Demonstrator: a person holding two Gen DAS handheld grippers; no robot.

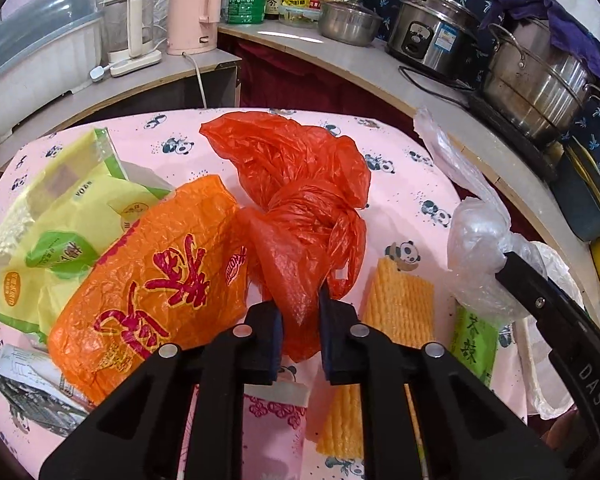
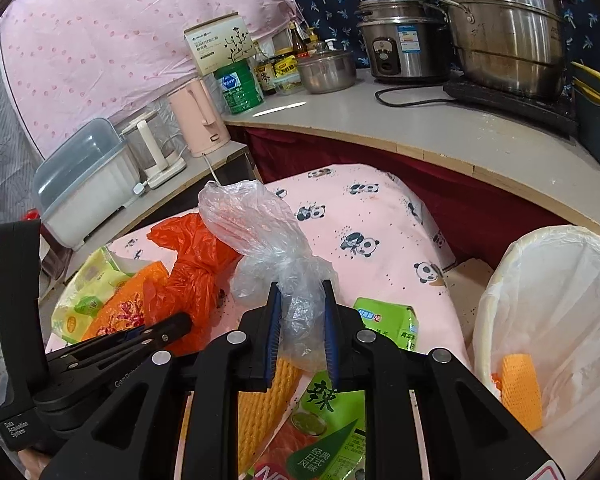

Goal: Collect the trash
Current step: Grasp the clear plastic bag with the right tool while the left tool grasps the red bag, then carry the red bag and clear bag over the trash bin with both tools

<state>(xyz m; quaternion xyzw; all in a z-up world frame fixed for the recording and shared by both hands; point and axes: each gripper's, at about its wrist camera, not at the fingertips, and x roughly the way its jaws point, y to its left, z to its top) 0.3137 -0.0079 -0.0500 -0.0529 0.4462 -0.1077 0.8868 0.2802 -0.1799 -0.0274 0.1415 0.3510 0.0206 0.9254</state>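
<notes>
On the pink panda tablecloth [image 1: 400, 184] lies a crumpled red plastic bag [image 1: 300, 184]. My left gripper [image 1: 299, 298] is shut on the bag's near fold, which is pinched between the blue pads. In the right wrist view my right gripper [image 2: 302, 285] is shut on the twisted neck of a clear plastic bag [image 2: 256, 236], lifted above the table. The same clear bag [image 1: 480, 248] shows at the right of the left wrist view, on the right gripper's tip [image 1: 505, 261]. The left gripper [image 2: 182, 322] also appears at the red bag [image 2: 196, 256] in the right wrist view.
An orange bag with red characters [image 1: 156, 280], a yellow-green packet [image 1: 72, 208], a yellow foam net [image 1: 400, 304] and green snack wrappers [image 2: 388, 320] lie around the grippers. A bin with a white liner [image 2: 552, 300] stands at the right, holding an orange foam net [image 2: 520, 388]. Behind runs a counter [image 2: 380, 120] with pots.
</notes>
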